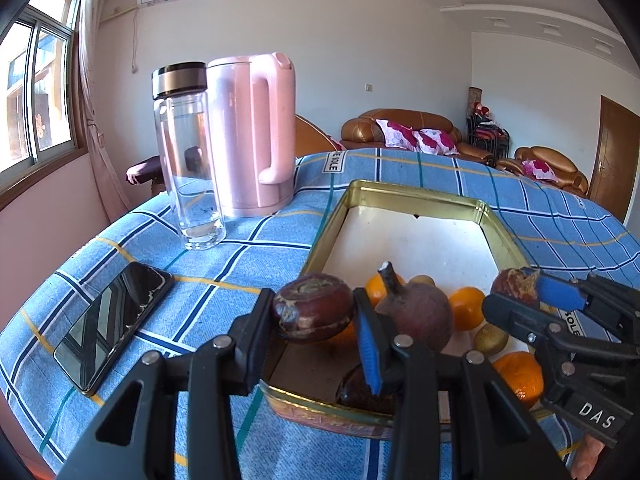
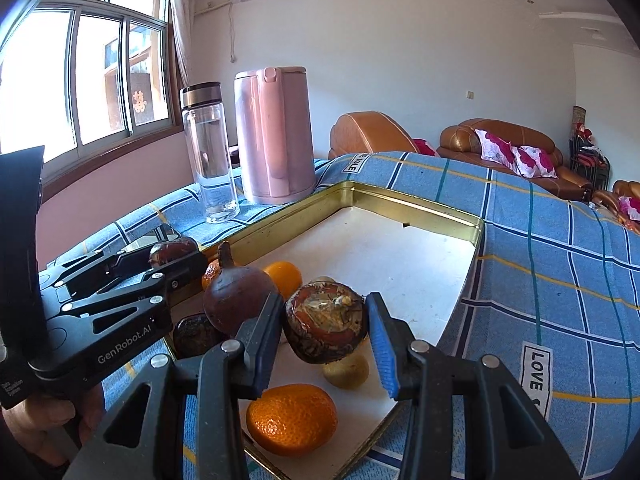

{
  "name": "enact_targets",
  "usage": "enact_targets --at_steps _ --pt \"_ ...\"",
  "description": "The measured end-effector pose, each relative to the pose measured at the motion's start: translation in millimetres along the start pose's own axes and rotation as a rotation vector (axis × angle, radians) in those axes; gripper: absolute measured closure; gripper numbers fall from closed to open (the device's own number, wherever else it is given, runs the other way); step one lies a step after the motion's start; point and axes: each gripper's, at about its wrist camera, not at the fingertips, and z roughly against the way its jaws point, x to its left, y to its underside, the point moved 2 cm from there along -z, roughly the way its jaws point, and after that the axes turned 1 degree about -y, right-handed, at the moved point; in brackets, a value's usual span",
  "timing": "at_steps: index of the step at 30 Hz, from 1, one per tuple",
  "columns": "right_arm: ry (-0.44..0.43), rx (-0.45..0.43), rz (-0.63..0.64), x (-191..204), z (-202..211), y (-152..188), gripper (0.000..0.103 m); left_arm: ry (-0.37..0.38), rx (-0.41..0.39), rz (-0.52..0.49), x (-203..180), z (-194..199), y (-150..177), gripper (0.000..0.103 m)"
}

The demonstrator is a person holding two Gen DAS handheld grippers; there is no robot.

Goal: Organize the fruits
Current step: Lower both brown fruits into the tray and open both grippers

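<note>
Where sunlight falls: blue checked tablecloth [image 1: 248,256]

Left wrist view: close, low over tin tray [image 1: 494,220] near-left corner, facing far wall. Right wrist view: close over tray's near-right, same heading. Shared: tray, pink kettle [image 2: 276,136], glass bottle [image 2: 208,152], each other's gripper

White letters "DAS" sit on the black body of the right gripper [image 1: 516,300], seen from the left wrist. On the left gripper [image 2: 176,258], "GenRobot.AI" runs along its black arm. The blue checked cloth [image 2: 560,272] carries white patches: one reads "LOVE S", cut off at the edge; others show only "SOLE". Red characters on the window [image 2: 139,102] are too small to read.
</note>
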Motion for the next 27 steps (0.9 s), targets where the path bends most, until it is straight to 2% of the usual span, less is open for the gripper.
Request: enact_targets --at_steps 6,8,10,17,19,27 --pt "-0.033 0.042 0.004 1 -5 2 0.058 0.01 0.001 -0.002 -1 0 0 0.058" --pt "-0.026 0.035 0.001 1 -3 2 0.051 0.011 -0.003 -0.004 -2 2 0 0.051" --pt "-0.031 0.024 -0.009 -1 -1 2 0.042 0.0 -0.018 -0.005 -3 6 0 0.039" --pt "0.015 -0.024 -0.031 -9 17 5 0.041 0.011 -0.046 0.013 -1 17 -4 0.017" --pt "0.043 -0.043 -0.046 -15 25 5 0.04 0.014 -0.063 0.018 -2 22 -5 0.007" --pt "0.146 -0.084 -0.066 -32 47 1 0.036 0.023 -0.079 0.013 -8 30 -8 0.002"
